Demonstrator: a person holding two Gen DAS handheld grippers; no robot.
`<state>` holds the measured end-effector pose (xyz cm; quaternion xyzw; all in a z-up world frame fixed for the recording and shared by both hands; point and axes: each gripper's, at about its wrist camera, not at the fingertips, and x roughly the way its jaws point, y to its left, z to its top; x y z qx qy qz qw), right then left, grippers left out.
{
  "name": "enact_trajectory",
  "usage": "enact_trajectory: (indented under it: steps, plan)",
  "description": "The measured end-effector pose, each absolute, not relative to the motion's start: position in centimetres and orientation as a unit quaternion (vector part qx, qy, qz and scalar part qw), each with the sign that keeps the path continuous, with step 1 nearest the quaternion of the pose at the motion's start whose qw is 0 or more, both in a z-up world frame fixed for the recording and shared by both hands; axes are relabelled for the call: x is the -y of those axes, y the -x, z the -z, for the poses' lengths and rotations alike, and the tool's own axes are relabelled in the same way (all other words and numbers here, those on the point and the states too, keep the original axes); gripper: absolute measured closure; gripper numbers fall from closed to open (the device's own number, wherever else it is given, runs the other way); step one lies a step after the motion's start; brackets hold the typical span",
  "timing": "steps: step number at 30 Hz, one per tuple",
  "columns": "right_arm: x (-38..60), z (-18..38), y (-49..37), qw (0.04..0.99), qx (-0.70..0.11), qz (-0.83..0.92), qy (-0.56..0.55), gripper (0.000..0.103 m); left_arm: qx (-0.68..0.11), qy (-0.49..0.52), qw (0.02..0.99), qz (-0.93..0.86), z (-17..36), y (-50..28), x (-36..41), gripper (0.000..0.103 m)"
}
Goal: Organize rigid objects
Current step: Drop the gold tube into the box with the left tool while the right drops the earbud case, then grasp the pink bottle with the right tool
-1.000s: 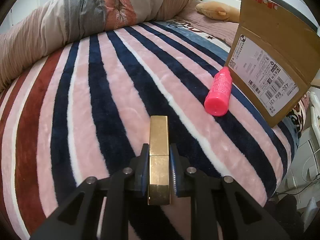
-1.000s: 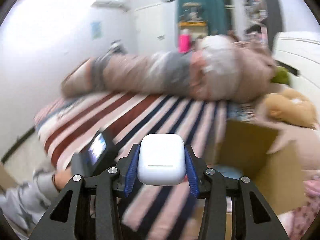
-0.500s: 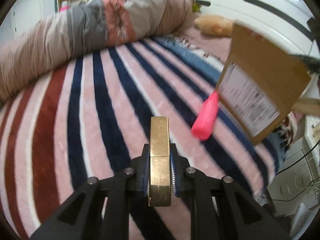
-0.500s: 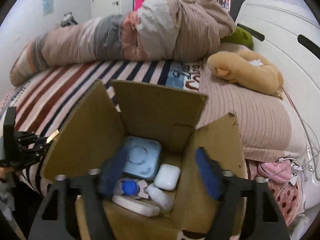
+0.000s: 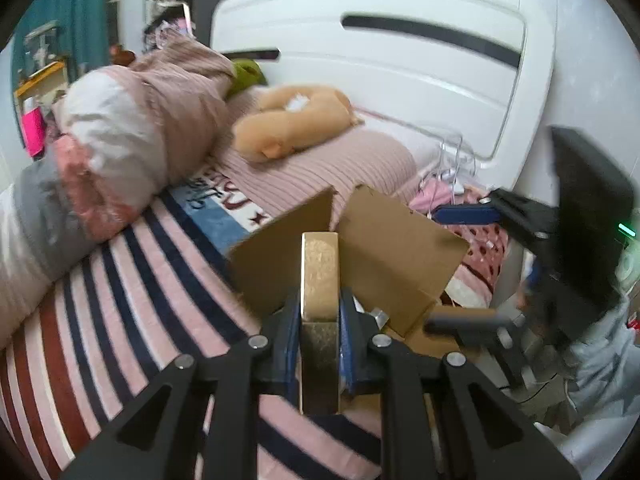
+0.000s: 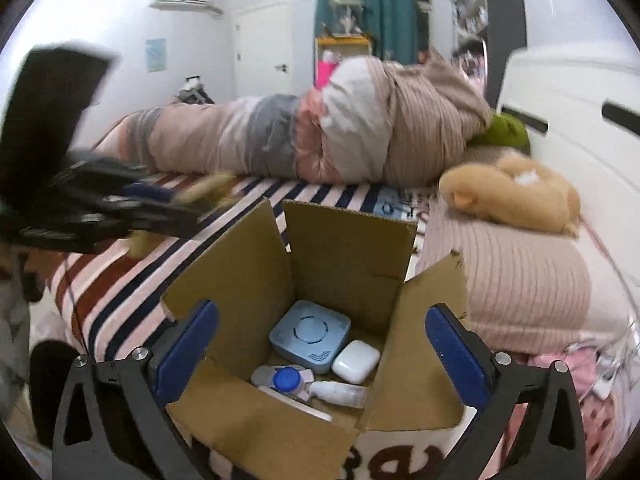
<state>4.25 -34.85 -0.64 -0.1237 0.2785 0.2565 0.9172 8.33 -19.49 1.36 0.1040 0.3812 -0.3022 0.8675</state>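
the left gripper (image 5: pixel 320 312) is closed tight on a gold box (image 5: pixel 320 276), gripped by its long sides with blue pads (image 5: pixel 291 340) pressed against it, the far end sticking out past the fingertips. just beyond it the cardboard box (image 5: pixel 384 240) stands open on the striped blanket (image 5: pixel 132 288), flaps up. the right gripper (image 6: pixel 320 344) is spread wide and holds nothing, its blue pads (image 6: pixel 188 344) on either side of the cardboard box (image 6: pixel 348 248) as it looks down into it. inside lie a pale blue square gadget (image 6: pixel 308 334), a white earbud case (image 6: pixel 355 360) touching its right side, a blue-capped item (image 6: pixel 286 378) and a small white bottle (image 6: pixel 340 392) nearer. in the right view the left gripper appears blurred at far left. a tan plush toy (image 6: pixel 508 196) rests on the pink pillow (image 6: pixel 512 276) at right, and a rolled quilt (image 6: pixel 312 136) lies along the far side.
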Motion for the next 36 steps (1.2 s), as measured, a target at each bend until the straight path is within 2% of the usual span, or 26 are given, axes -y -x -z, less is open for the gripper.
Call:
enact_trajectory:
  steps: [3,5,6,7,9,14,16,20,21,23,26,32,34,36]
  plan:
    - [35.2,0.6,-3.7,0.919,-0.27,-0.244,0.15,0.0,-0.421,-0.107,0.844,0.316,1.0,-10.5,22.1,0.088]
    - [35.5,0.7,-3.6,0.92,-0.27,-0.24,0.151,0.0,-0.431,-0.104,0.837,0.32,2.1,-10.8,22.9,0.083]
    - [35.6,0.7,-3.7,0.92,-0.273,-0.237,0.153,0.0,-0.435,-0.103,0.835,0.321,2.4,-10.8,23.3,0.076]
    - [35.6,0.8,-3.7,0.919,-0.275,-0.235,0.156,0.0,-0.434,-0.101,0.836,0.32,2.4,-10.9,23.2,0.062]
    - [35.5,1.1,-3.8,0.919,-0.278,-0.227,0.166,0.0,-0.422,-0.089,0.845,0.316,1.8,-10.8,22.6,0.045]
    - [35.0,0.9,-3.6,0.923,-0.27,-0.231,0.151,0.0,-0.384,-0.045,0.871,0.303,-1.4,-9.6,18.4,0.042]
    - [34.4,0.2,-3.0,0.926,-0.252,-0.235,0.151,0.0,-0.367,-0.038,0.885,0.285,-2.7,-8.6,15.7,0.038]
    - [32.0,-0.8,-1.3,0.922,-0.23,-0.276,0.145,0.002,-0.357,-0.043,0.906,0.223,-3.1,-6.8,10.2,0.034]
    - [31.1,-1.0,-0.9,0.919,-0.226,-0.289,0.144,0.012,-0.36,-0.041,0.91,0.202,-2.8,-6.3,8.4,0.032]
    - [28.5,-1.3,0.1,0.912,-0.22,-0.315,0.146,0.025,-0.362,-0.036,0.914,0.178,-2.1,-5.5,6.1,0.029]
    - [24.9,-0.9,0.9,0.896,-0.228,-0.355,0.139,0.026,-0.362,-0.028,0.921,0.143,0.0,-4.1,2.4,0.021]
    - [17.8,3.3,1.3,0.857,-0.305,-0.407,0.088,0.026,-0.372,0.021,0.922,0.109,6.5,-3.5,-2.9,0.021]
    - [16.3,5.4,0.7,0.855,-0.325,-0.396,0.083,0.026,-0.372,0.055,0.919,0.117,8.3,-3.8,-4.0,0.021]
    - [15.3,7.8,-0.2,0.861,-0.343,-0.366,0.082,0.026,-0.38,0.046,0.917,0.11,9.4,-3.9,-4.0,0.021]
